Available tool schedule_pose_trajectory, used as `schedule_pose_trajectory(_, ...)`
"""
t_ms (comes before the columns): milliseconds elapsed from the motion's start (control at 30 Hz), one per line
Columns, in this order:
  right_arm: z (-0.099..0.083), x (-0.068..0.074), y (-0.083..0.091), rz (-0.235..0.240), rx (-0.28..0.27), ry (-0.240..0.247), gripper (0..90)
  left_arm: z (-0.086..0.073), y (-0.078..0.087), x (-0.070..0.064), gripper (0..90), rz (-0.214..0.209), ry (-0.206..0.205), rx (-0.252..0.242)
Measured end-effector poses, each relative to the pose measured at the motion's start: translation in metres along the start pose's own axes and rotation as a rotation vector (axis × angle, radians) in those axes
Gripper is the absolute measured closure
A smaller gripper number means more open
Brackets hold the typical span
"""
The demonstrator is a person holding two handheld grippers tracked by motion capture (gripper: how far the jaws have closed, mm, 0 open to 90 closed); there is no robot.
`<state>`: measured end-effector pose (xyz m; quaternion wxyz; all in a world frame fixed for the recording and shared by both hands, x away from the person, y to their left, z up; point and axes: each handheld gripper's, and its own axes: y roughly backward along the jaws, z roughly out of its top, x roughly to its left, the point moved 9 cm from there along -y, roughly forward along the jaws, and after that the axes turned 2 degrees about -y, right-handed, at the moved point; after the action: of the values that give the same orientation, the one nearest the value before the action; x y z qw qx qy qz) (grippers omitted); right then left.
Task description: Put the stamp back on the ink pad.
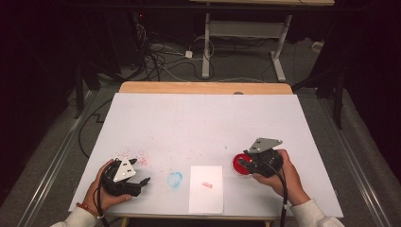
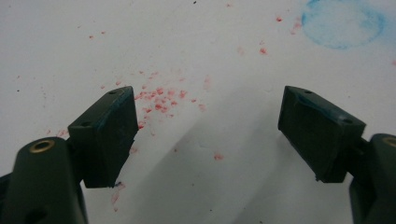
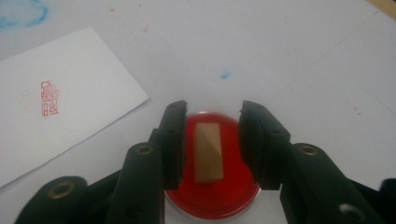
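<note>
A round red ink pad (image 1: 240, 166) sits on the white table (image 1: 203, 118) at the right. A tan rectangular stamp block (image 3: 208, 151) rests on the ink pad (image 3: 215, 200). My right gripper (image 1: 244, 163) (image 3: 214, 106) is open, with one jaw on each side of the block and a thin strip of red showing on both sides. A white paper sheet (image 1: 205, 189) (image 3: 65, 116) bearing a red stamp mark (image 1: 206, 185) (image 3: 50, 98) lies at the front centre. My left gripper (image 1: 141, 171) (image 2: 205, 93) is open and empty at the front left.
A smudged blue ring stain (image 1: 174, 179) (image 2: 343, 23) marks the table between the left gripper and the paper. Red ink specks (image 2: 159, 100) dot the surface under the left gripper. Beyond the table's wooden far edge (image 1: 203, 87) stand cables and desk legs on the floor.
</note>
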<state>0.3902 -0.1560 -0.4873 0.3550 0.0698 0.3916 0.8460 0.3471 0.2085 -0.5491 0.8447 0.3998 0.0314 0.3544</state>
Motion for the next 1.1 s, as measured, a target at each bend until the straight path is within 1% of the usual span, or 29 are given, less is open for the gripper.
schedule_pose_trajectory(100,0.003,-0.001,0.002,-0.014,-0.023,0.004,55.3,0.000,0.000,0.000,19.1,0.000,0.001,-0.001)
schedule_pose_trajectory(267,0.010,-0.003,0.006,-0.041,-0.077,0.004,44.9,0.000,0.000,0.000,19.1,0.000,0.000,0.000)
schedule_pose_trajectory(367,0.013,-0.003,0.007,-0.049,-0.102,0.007,39.9,0.000,0.000,0.000,19.1,-0.001,0.000,0.000)
schedule_pose_trajectory(433,0.016,-0.004,0.009,-0.058,-0.131,0.004,37.3,0.000,0.000,0.000,19.2,0.000,0.001,0.000)
schedule_pose_trajectory(467,0.017,-0.004,0.010,-0.062,-0.142,-0.001,33.7,0.000,0.000,0.000,19.1,0.000,0.000,0.001)
schedule_pose_trajectory(500,0.018,-0.005,0.011,-0.076,-0.156,-0.009,31.9,0.000,0.000,0.000,19.1,-0.001,0.000,0.001)
schedule_pose_trajectory(567,0.020,-0.006,0.012,-0.088,-0.172,-0.005,29.9,0.000,0.000,0.000,19.1,-0.001,0.000,0.001)
schedule_pose_trajectory(600,0.021,-0.007,0.013,-0.104,-0.184,-0.008,28.3,0.000,0.000,0.000,19.1,-0.001,-0.001,0.001)
schedule_pose_trajectory(633,0.022,-0.008,0.014,-0.126,-0.189,-0.014,27.1,0.000,0.000,0.000,19.2,-0.001,0.000,0.000)
schedule_pose_trajectory(667,0.023,-0.009,0.014,-0.135,-0.197,-0.019,26.3,0.000,0.000,0.000,19.1,-0.001,0.001,0.000)
schedule_pose_trajectory(767,0.026,-0.010,0.017,-0.135,-0.235,-0.039,24.4,0.000,0.000,0.000,19.2,-0.001,0.000,0.000)
schedule_pose_trajectory(867,0.028,-0.012,0.020,-0.150,-0.252,-0.051,21.7,0.000,0.000,0.000,19.2,-0.001,0.000,0.001)
schedule_pose_trajectory(967,0.029,-0.012,0.023,-0.150,-0.269,-0.047,21.6,0.000,0.000,0.000,19.1,-0.001,0.000,0.001)
schedule_pose_trajectory(1100,0.031,-0.013,0.026,-0.167,-0.281,-0.045,21.6,0.000,0.000,0.000,19.1,0.000,0.001,0.002)
